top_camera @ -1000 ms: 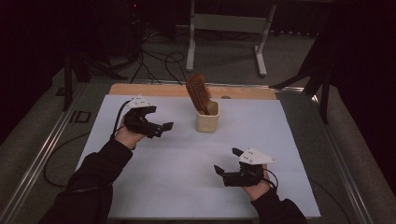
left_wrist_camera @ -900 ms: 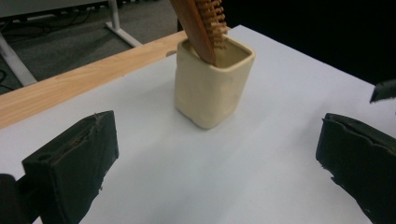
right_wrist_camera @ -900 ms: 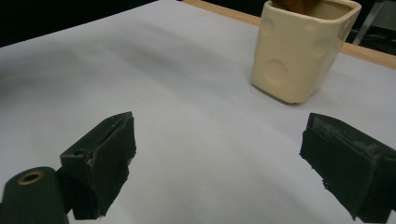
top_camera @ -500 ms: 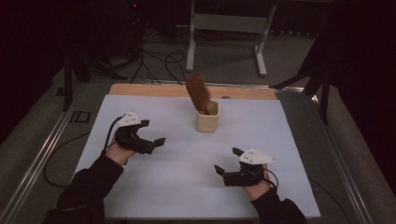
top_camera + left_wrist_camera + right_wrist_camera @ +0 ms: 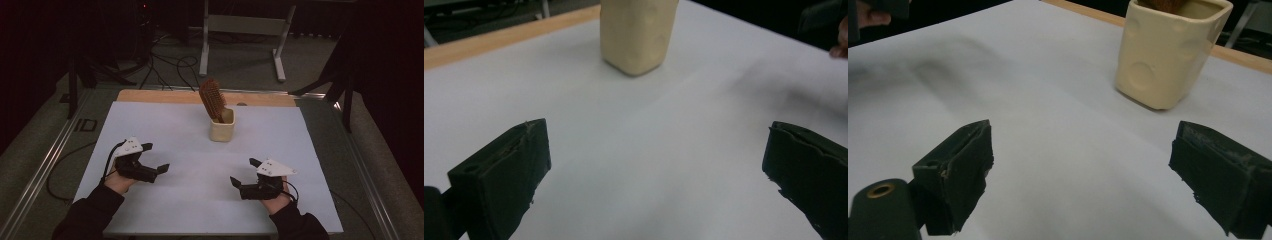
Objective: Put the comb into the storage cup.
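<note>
1. A cream cup (image 5: 222,131) stands upright on the white table cover (image 5: 200,200), toward the far middle of the table, just in front of the bare wooden strip (image 5: 150,96) along the far edge.
2. A brown hairbrush (image 5: 212,98) sits in the cup, handle down, its bristled head rising above the rim and leaning toward the far left.
3. The cup has rounded corners and shallow round dimples in its wall, clear in the right gripper view (image 5: 1168,55).
4. The left gripper (image 5: 152,162) rests low at the near left, well apart from the cup, jaws spread wide with nothing between them; its own view shows the cup (image 5: 638,32) ahead.
5. The right gripper (image 5: 242,172) rests at the near right, jaws likewise wide apart and empty, pointing left across the cover.
6. Both hands sit near the table's near edge, the cup far of them and between.
</note>
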